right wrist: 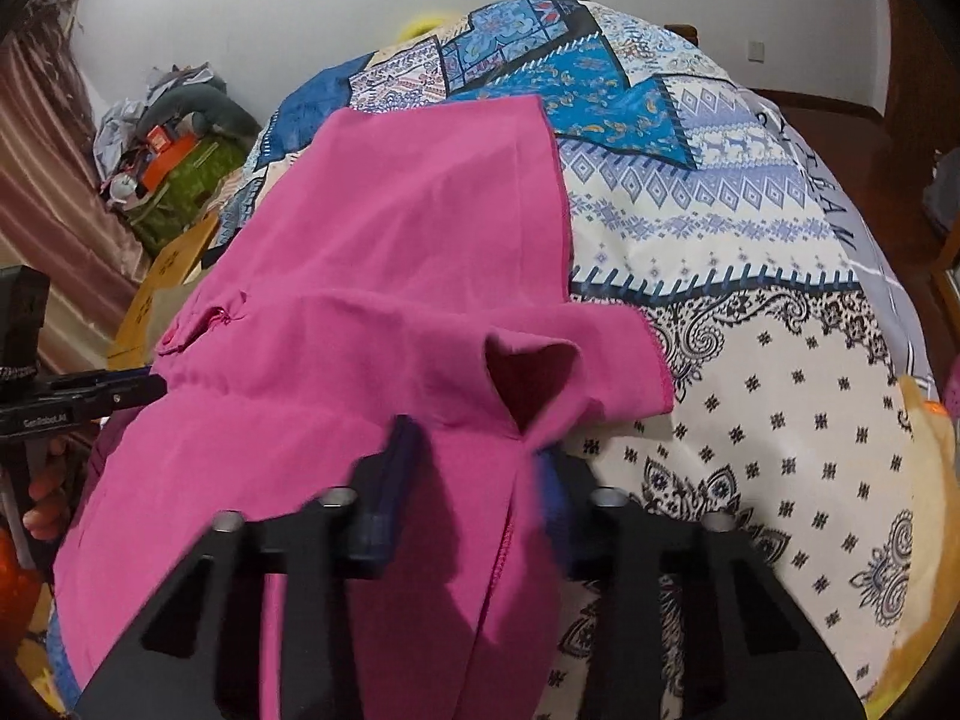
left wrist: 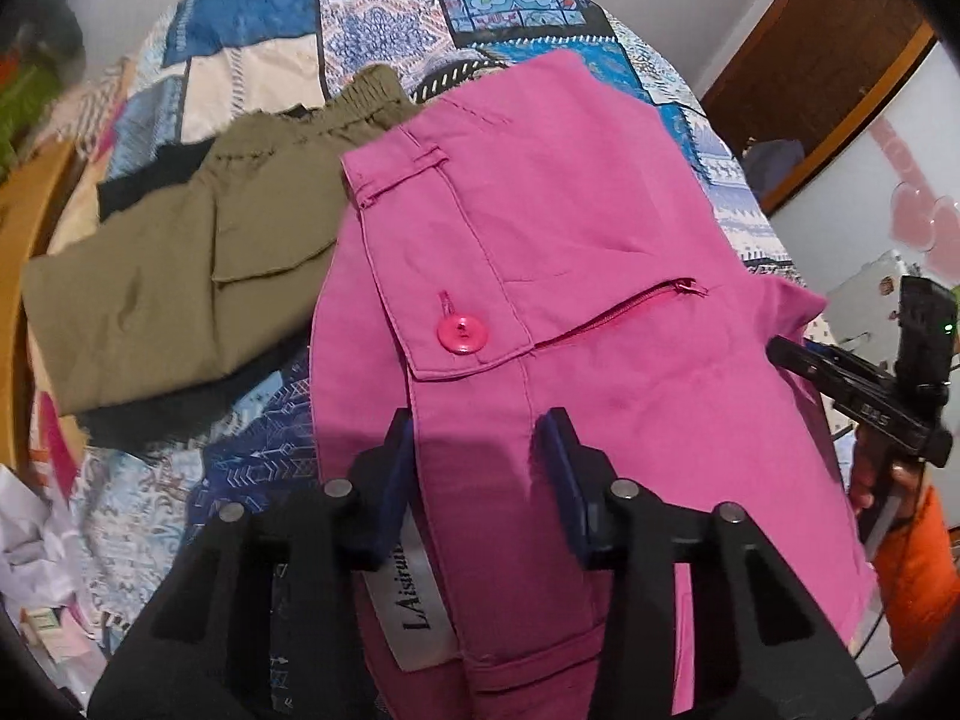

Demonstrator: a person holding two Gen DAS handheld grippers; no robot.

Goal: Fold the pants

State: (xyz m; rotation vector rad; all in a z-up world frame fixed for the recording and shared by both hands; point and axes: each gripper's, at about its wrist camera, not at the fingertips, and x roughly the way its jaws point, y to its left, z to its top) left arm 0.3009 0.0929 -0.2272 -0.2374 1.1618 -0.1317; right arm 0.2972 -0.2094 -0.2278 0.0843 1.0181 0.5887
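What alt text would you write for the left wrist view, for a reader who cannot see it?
Pink pants lie on a patterned bedspread, with the open left gripper around their near edge. Folded olive pants lie beside them on the left. The right gripper reaches the pink pants from the right.

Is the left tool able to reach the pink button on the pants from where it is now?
Probably yes. The left tool sits open over the pink pants, and the button lies just ahead of its fingers, uncovered, with only flat fabric between them.
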